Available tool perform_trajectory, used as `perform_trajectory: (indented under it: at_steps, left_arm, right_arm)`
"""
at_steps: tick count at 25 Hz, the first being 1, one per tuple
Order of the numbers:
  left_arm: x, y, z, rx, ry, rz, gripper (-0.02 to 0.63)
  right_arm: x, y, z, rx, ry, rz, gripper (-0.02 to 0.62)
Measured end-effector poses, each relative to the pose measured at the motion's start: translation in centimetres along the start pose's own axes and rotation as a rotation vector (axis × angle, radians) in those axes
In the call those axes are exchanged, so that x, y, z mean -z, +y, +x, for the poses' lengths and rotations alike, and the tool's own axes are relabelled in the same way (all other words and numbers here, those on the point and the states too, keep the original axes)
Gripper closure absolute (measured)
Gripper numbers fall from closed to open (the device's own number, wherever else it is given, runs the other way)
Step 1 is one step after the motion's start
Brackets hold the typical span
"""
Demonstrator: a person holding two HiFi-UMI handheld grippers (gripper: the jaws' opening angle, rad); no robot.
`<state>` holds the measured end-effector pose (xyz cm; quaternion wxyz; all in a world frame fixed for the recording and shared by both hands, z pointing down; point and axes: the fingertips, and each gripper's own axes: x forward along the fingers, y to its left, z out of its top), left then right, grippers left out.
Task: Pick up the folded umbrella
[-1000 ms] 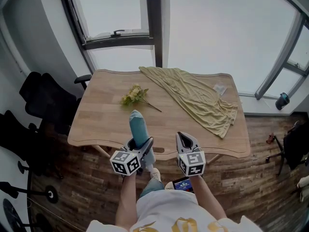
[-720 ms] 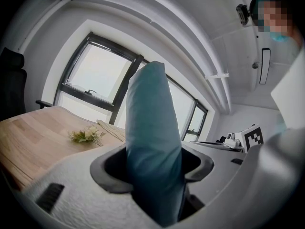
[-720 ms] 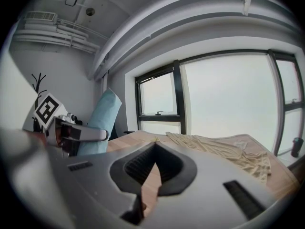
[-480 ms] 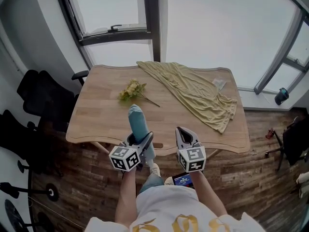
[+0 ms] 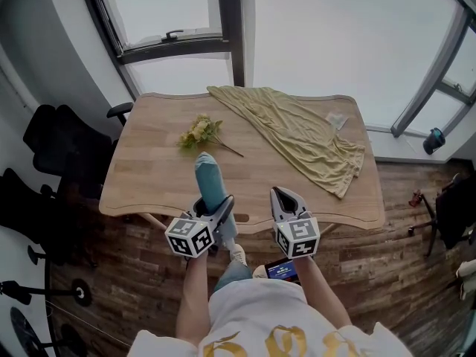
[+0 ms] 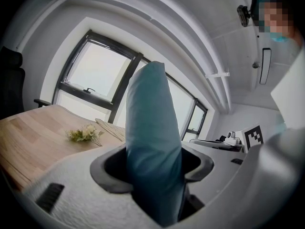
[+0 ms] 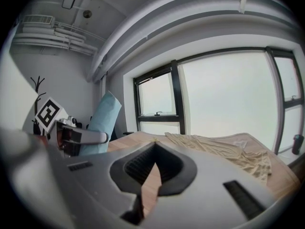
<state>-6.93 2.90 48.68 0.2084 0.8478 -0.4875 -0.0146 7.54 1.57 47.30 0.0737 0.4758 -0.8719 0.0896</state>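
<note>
The folded umbrella [image 5: 209, 178] is a teal, sleeve-like bundle. It stands upright between the jaws of my left gripper [image 5: 216, 208], above the table's near edge. In the left gripper view the umbrella [image 6: 150, 137] fills the middle, and the left gripper [image 6: 151, 165] is shut on its lower part. My right gripper [image 5: 282, 195] hovers beside it to the right, shut with nothing in it. In the right gripper view its jaws [image 7: 153, 149] meet at the tips. The umbrella [image 7: 101, 122] and the left gripper [image 7: 78, 137] show at that view's left.
The wooden table [image 5: 149, 173] carries a small bunch of yellow flowers [image 5: 197, 132] and a crumpled olive cloth [image 5: 305, 140]. Black office chairs [image 5: 56, 147] stand to the left. Large windows lie behind the table. A phone [image 5: 282, 270] shows at the person's waist.
The head view has shifted a little, so the table sits slightly higher in the picture. Both grippers and the umbrella keep their places.
</note>
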Motion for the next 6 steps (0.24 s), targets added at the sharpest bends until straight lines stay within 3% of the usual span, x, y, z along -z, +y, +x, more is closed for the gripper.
perform_trajectory:
  at_steps: [6]
  left_arm:
    - [-0.35,0.56,0.82,0.001,0.004,0.013,0.324]
  right_arm:
    - [0.13,-0.61,0.75,0.002,0.0,0.002,0.586]
